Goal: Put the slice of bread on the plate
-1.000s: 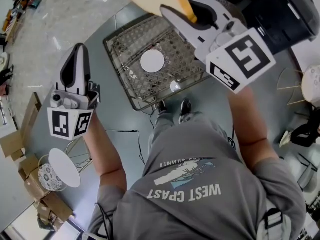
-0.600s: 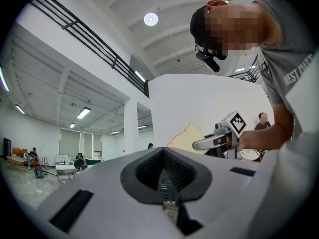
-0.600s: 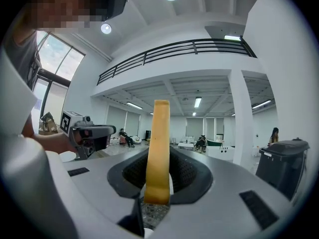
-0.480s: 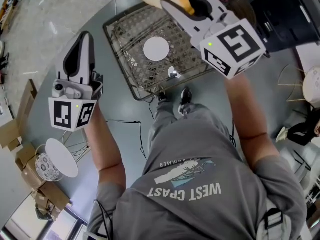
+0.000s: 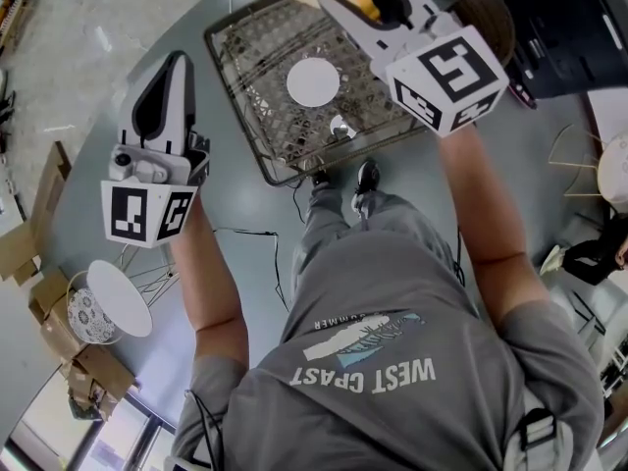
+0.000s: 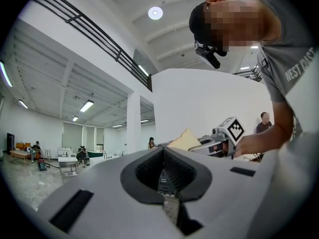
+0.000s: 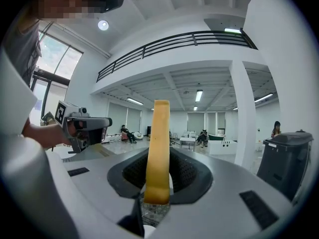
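Bread slice [image 7: 159, 148] is pinched by its lower end between the fingers of my right gripper [image 5: 343, 6]. It stands on edge, long axis upright, thin crust edge turned toward that gripper's camera. In the head view it pokes past the fingertips at the top of the frame, over the far side of the wire-mesh counter [image 5: 257, 86]. The plate [image 5: 313, 82], white, round and bare, lies flat on that mesh, below the slice, back toward my body and a little to my left. As I judge it, the coming move is down and a short way back, with the wrist rolling so the slice goes from standing to flat. My right hand is plainly the nearer one. A small pale thing [image 5: 339, 126] I cannot identify rests on the mesh just on my side of the plate, and I would keep clear of it. The counter's rim runs well apart from the plate, so there is open room all round. My left gripper [image 5: 177, 65] hangs left of the counter in the head view, fingers pressed together on nothing.
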Demonstrator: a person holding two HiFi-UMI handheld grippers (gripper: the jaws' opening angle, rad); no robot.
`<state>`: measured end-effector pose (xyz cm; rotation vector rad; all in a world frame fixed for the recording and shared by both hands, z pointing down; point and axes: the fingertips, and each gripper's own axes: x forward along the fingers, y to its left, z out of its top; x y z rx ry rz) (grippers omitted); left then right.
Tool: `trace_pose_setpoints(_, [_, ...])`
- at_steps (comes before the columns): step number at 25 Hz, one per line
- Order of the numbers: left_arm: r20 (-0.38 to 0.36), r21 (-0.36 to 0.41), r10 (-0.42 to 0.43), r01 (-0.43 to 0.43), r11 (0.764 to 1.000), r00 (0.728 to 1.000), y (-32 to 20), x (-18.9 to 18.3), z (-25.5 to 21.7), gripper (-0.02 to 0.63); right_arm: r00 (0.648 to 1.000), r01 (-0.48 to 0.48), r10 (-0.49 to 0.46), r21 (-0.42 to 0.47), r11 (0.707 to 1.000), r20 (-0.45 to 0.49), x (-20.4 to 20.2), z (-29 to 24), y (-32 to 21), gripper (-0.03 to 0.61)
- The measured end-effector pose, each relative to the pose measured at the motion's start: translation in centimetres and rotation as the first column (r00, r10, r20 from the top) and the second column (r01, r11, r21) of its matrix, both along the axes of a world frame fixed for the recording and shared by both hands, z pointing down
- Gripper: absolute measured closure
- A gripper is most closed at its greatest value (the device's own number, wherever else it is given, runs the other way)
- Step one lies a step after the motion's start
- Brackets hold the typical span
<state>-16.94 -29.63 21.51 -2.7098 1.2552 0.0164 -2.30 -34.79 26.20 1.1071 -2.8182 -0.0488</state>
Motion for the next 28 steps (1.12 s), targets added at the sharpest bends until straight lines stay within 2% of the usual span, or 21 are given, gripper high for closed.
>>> trace_pose_setpoints(11, [0.006, -0.050, -0.005, 0.005, 0.999, 1.000, -0.8, -0.2, 2.6, 0.606, 0.999, -0.013, 0.011, -0.037, 0.999, -0.044, -0.6, 4.4, -1.7, 0.489])
trace_pose_setpoints(28, [0.017, -0.124, -0.019, 0.021, 0.992, 1.000, -1.8, -1.1, 6.5, 0.606, 0.989, -0.006, -0.008, -0.096, 0.995, -0.146, -2.5, 14.2, -3.7, 0.489])
